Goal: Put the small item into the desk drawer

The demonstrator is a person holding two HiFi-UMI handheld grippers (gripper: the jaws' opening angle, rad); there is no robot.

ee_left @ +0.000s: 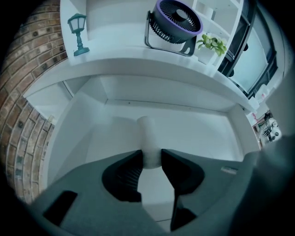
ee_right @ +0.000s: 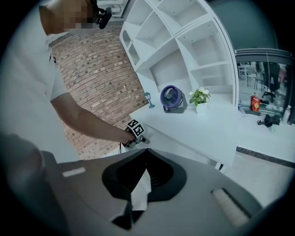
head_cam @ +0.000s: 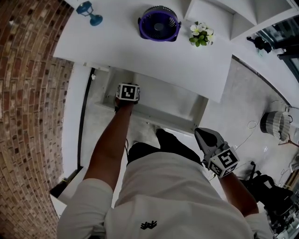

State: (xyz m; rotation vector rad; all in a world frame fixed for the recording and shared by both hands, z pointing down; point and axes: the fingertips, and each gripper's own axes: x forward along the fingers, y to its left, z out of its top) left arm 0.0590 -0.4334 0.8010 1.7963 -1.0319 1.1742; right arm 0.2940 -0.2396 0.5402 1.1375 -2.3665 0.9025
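A small white cylinder (ee_left: 150, 136) sits between the tips of my left gripper (ee_left: 151, 154), whose pads lie against both of its sides. It points into the open white desk drawer (ee_left: 198, 133), just above the floor. In the head view only the left gripper's marker cube (head_cam: 128, 92) shows, over the drawer (head_cam: 163, 100) under the desk top; its jaws and the cylinder are hidden. My right gripper (head_cam: 202, 135) hangs beside the person's right hip, away from the drawer. Its jaws meet at the tips (ee_right: 146, 151), with nothing between them.
The white desk (head_cam: 140, 51) carries a purple fan (head_cam: 159, 22), a teal lamp figurine (head_cam: 88, 11) and a small potted plant (head_cam: 201, 33). A brick wall (head_cam: 28, 93) runs along the left. White shelves (ee_right: 184, 55) stand behind the desk. Cables and bags lie on the floor at right (head_cam: 275, 123).
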